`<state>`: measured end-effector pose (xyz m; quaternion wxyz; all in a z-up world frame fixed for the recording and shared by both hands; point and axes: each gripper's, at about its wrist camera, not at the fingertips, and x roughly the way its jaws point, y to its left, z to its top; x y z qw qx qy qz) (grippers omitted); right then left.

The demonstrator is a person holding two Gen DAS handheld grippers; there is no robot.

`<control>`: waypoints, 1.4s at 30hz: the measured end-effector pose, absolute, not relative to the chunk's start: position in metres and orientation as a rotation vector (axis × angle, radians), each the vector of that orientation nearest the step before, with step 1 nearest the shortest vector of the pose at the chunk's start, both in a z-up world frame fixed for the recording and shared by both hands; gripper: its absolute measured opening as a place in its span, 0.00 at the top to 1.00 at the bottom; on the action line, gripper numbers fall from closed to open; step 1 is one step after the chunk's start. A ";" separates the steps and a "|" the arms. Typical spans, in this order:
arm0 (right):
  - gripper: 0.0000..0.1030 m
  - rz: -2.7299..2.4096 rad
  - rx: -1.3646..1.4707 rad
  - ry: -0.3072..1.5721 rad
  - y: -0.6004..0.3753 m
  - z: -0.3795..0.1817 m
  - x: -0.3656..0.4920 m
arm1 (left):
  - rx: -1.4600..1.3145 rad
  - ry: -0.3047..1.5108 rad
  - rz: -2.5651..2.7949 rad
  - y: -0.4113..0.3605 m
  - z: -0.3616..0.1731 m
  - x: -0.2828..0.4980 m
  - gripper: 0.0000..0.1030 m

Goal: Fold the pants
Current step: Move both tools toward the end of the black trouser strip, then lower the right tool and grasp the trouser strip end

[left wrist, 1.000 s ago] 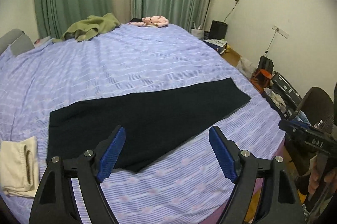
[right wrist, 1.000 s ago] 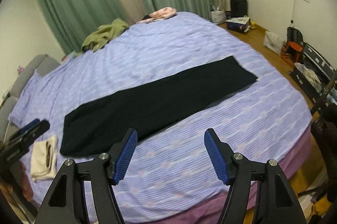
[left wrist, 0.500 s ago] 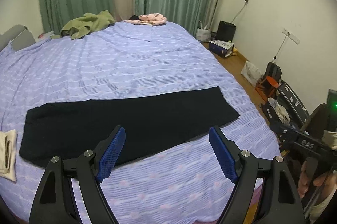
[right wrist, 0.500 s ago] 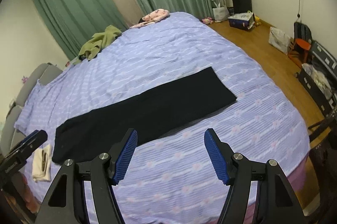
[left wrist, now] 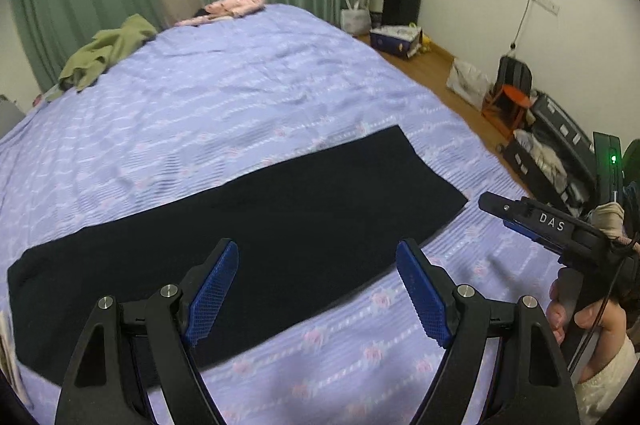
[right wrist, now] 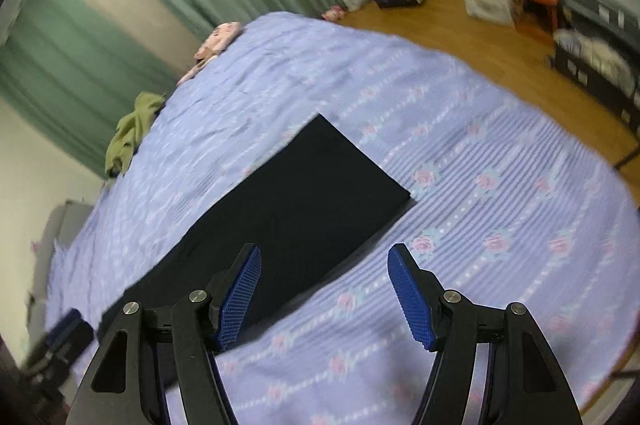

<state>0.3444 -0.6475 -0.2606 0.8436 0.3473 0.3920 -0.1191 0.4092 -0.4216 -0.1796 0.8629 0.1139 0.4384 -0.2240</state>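
The black pants [left wrist: 256,237] lie flat in a long strip across the near part of the lilac bedspread [left wrist: 240,97], leg on leg as far as one can tell. The left gripper [left wrist: 316,289] hangs above the strip's middle and the right gripper [right wrist: 322,289] near its hem end; both have their jaws wide apart and hold nothing. The risk I see: a pinch at the hem may catch only the top layer (or the bedspread beneath), so the fold would drag crooked
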 end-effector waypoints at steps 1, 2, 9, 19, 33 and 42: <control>0.35 -0.253 0.756 0.833 -0.652 -0.271 0.350 | 0.252 0.925 -0.470 -0.429 -0.188 0.415 0.21; 0.35 -0.248 0.781 0.839 -0.656 -0.283 0.357 | 0.265 0.932 -0.469 -0.436 -0.197 0.420 0.21; 0.35 -0.221 0.931 0.875 -0.674 -0.345 0.382 | 0.280 1.000 -0.466 -0.465 -0.244 0.442 0.21; 0.35 -0.165 0.945 0.818 -0.679 -0.380 0.408 | 0.275 1.045 -0.442 -0.471 -0.282 0.453 0.21; 0.49 -0.108 0.894 0.757 -0.684 -0.360 0.430 | 0.234 1.051 -0.403 -0.452 -0.287 0.463 0.21; 0.90 -0.182 1.019 0.780 -0.700 -0.375 0.444 | 0.203 1.058 -0.346 -0.425 -0.290 0.470 0.23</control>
